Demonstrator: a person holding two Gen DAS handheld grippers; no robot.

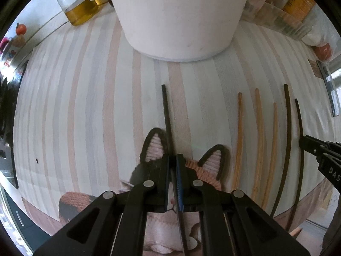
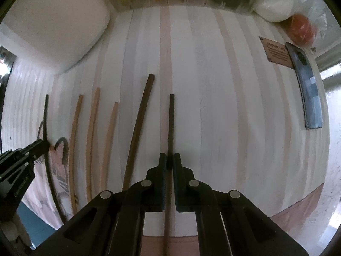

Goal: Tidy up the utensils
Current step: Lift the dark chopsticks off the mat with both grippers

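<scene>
Left tongs (image 1: 173, 160) pinching dark chopstick (image 1: 166, 111); right tongs (image 2: 168, 160) pinching another (image 2: 171, 123) (both off-centre grips). Risk: sticks pivoting, slipping onto worktop (image 2: 213, 106).

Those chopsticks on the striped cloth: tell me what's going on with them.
A person with a gripper in each hand is sorting chopsticks on the striped cloth. The left gripper is shut on one dark chopstick over a cat-shaped mat. The right gripper is shut on another dark chopstick. Between them lie three light chopsticks and one more dark one, untouched. A big white container stands behind.
</scene>
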